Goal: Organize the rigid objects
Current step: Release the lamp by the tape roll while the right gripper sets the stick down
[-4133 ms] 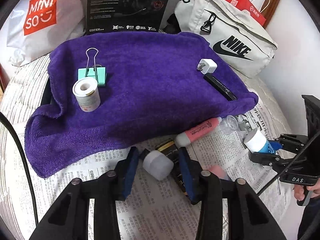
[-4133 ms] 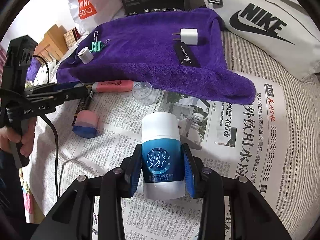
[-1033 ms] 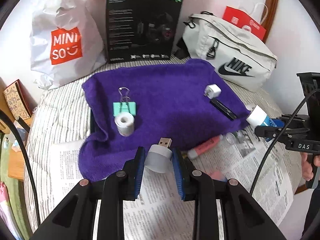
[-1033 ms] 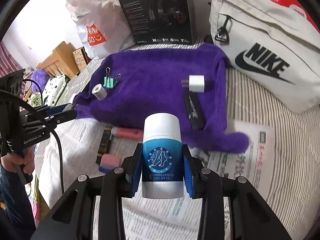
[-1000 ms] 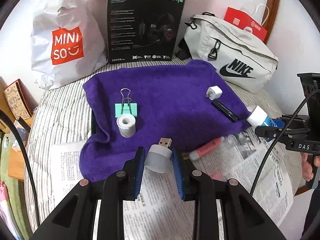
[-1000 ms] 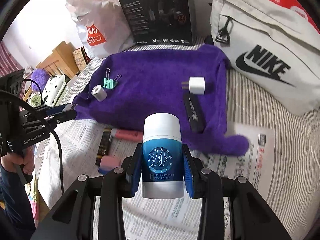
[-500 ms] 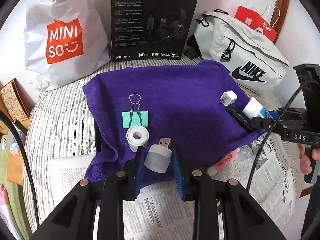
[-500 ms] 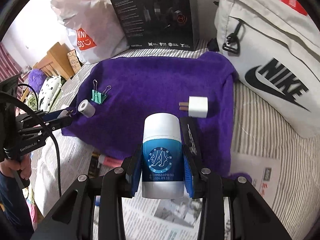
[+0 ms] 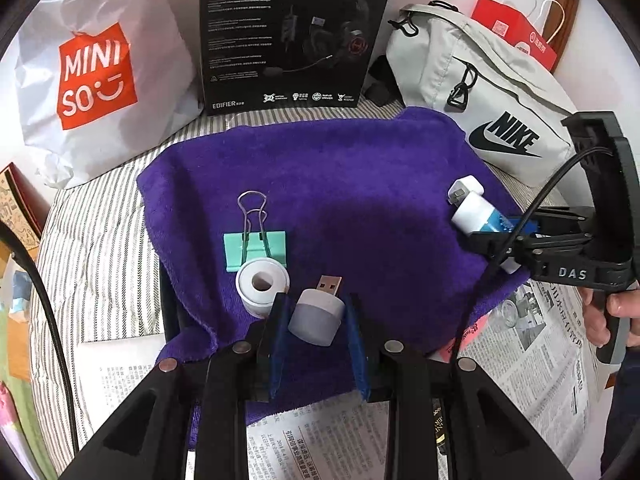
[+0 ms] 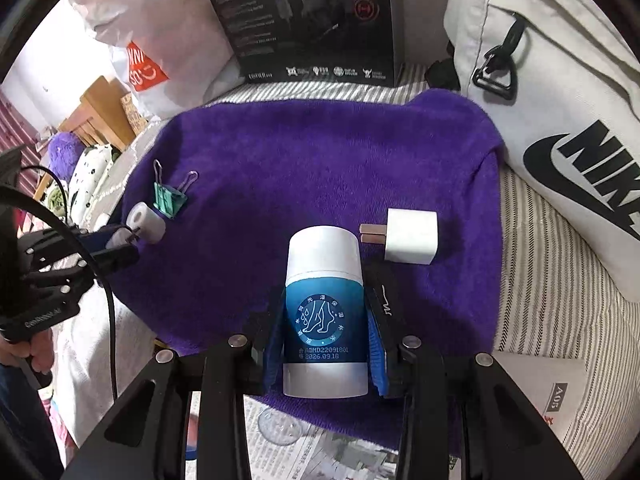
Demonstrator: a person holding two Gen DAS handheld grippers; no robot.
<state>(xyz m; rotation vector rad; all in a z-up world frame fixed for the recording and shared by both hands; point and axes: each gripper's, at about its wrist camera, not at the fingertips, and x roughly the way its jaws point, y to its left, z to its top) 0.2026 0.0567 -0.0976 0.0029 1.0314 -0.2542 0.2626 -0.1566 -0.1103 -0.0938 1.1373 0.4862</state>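
Purple towel (image 9: 360,184) covers the middle of the left wrist view, spread on a striped bed (image 9: 96,248). The left hand-held gripper (image 9: 316,320) is clamped on a small white USB light (image 9: 316,316), plug pointing forward, above the towel's near edge. Just ahead on the towel lie a tape roll (image 9: 262,286) and a green binder clip (image 9: 256,246), touching. At right, the right hand-held gripper (image 9: 490,236) carries a white-and-blue bottle (image 9: 474,214) beside a white charger (image 9: 466,188). Newspaper (image 9: 536,344) lies under the towel's near side.

From the right wrist view, the right hand-held gripper (image 10: 326,332) is closed on the bottle (image 10: 325,316), over the towel (image 10: 304,168). The charger (image 10: 410,236) lies just right of its cap. A black stick (image 10: 386,300) lies beside the right finger. The left hand-held gripper (image 10: 116,242) is at far left, near the roll (image 10: 146,220) and clip (image 10: 170,198).
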